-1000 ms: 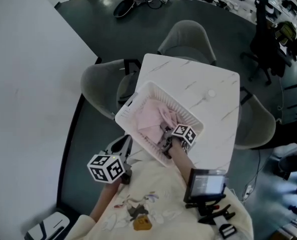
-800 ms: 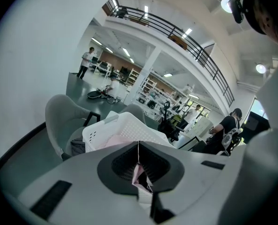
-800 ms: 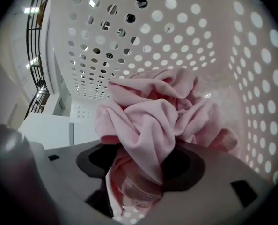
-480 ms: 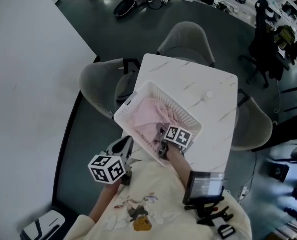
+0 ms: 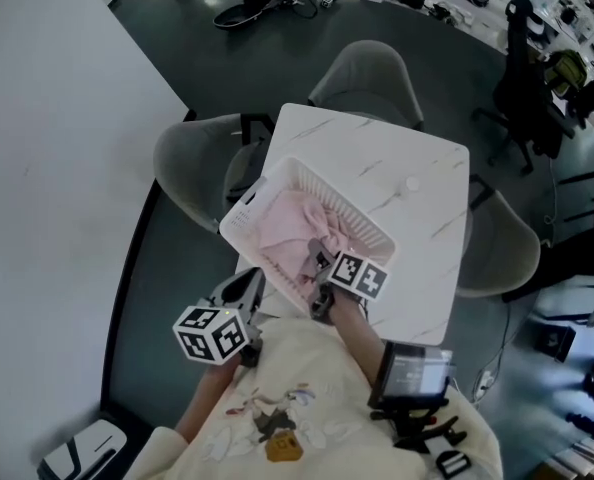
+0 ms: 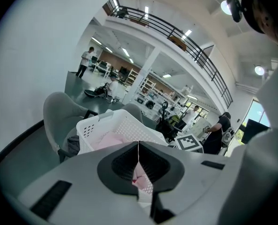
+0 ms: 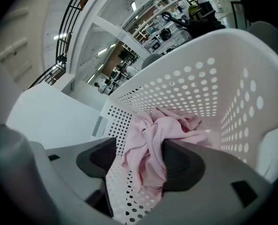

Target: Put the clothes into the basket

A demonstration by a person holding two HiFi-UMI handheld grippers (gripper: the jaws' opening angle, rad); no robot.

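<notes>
The right claw [image 7: 141,165] is clamped on a fold of the pink cloth [image 7: 162,130]. The fabric fills the gap between its jaws and trails away to the heap behind. The claw sits low at the near wall of the basket [image 7: 190,93], so the piece it grips is already inside. By my reading this is the drop-off: the cloth is over the bottom and only needs letting go.

From the head view, the cloth [image 5: 287,233] lies bunched in the basket's middle, within the white rim [image 5: 239,213]. The right claw [image 5: 324,293] reaches in from the person's side.

The basket stands at the near left corner of the surface [image 5: 417,218] and overhangs the edge a little. That probably puts it within easy reach.

The left claw [image 6: 139,158] has its jaws together on nothing. It hangs off the surface by the person's body [image 5: 245,286], pointed toward the basket, seemingly kept clear because one claw is enough here.
</notes>
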